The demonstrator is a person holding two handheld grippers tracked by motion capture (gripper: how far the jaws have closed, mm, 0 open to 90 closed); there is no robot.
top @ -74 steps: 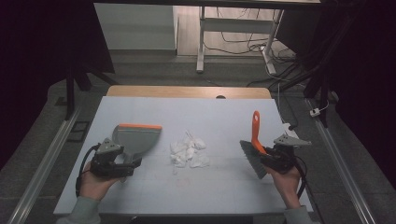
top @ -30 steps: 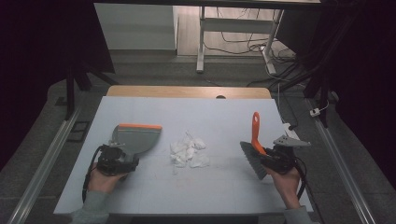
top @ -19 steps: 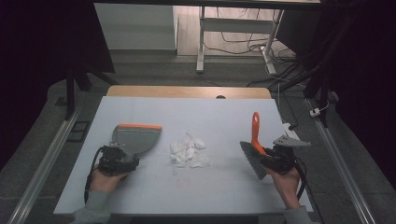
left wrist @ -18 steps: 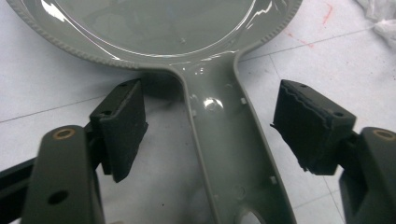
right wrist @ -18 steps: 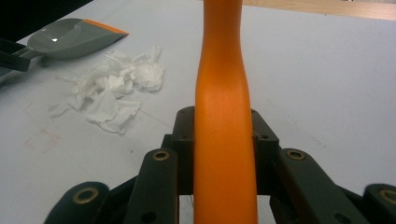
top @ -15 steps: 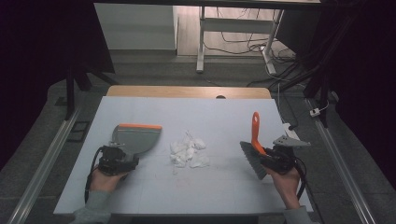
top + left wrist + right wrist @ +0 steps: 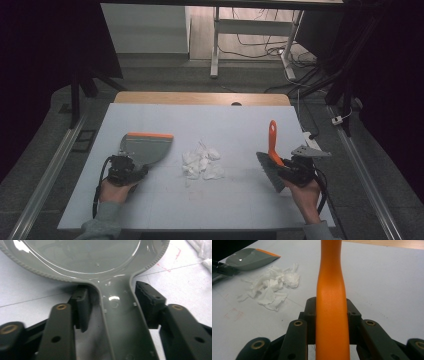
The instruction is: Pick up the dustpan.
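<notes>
Pale table (image 7: 165, 210) takes up the middle of a dim room, with cables on the floor beyond.

Just ahead of the left gripper (image 7: 131, 167) lies the grey dustpan (image 7: 146, 148), orange lip at the far end, its handle (image 7: 120, 322) running back between the jaws. Those jaws have just been closing: in the left gripper view the right pad sits at the handle's edge, while the left pad looks a sliver short (hard to be sure). So the pan is about to be gripped and is not yet lifted, I judge.

Clamped in the right gripper (image 7: 289, 166) is the brush (image 7: 271, 160), its orange handle (image 7: 331, 300) rising straight up between the shut jaws and its bristles pointing down.

Between the two grippers, nearer the dustpan, sits the heap of torn white paper (image 7: 201, 164), untouched; sweeping can likely begin once the pan is held.
</notes>
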